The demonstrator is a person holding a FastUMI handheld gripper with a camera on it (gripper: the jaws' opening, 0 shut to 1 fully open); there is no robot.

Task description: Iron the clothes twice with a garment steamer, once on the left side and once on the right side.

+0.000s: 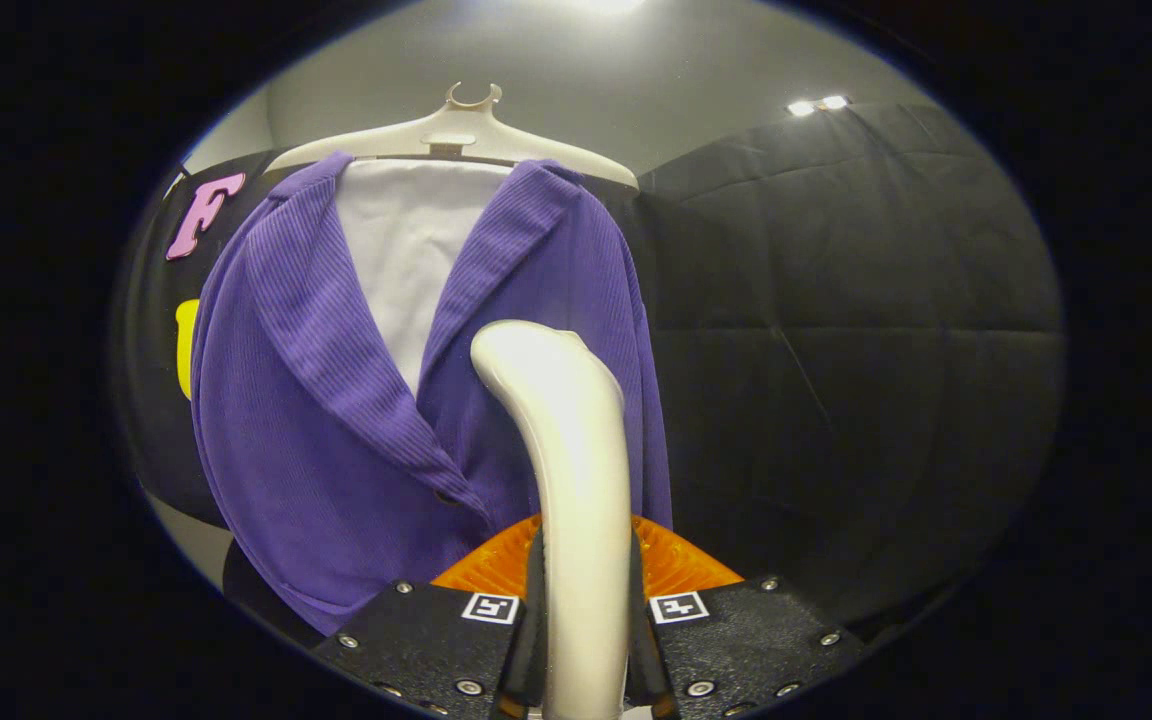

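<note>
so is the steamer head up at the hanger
No, the steamer, clamped in the hand-held gripper, has its head low on the jacket, well below the hanger.

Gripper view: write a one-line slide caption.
The tool, shut on a white garment steamer, holds its head against a purple jacket on a hanger.

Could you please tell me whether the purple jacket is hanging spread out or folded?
Hanging spread out: the purple jacket drapes from the white hanger, lapels open. The gripper is shut on the steamer.
</note>
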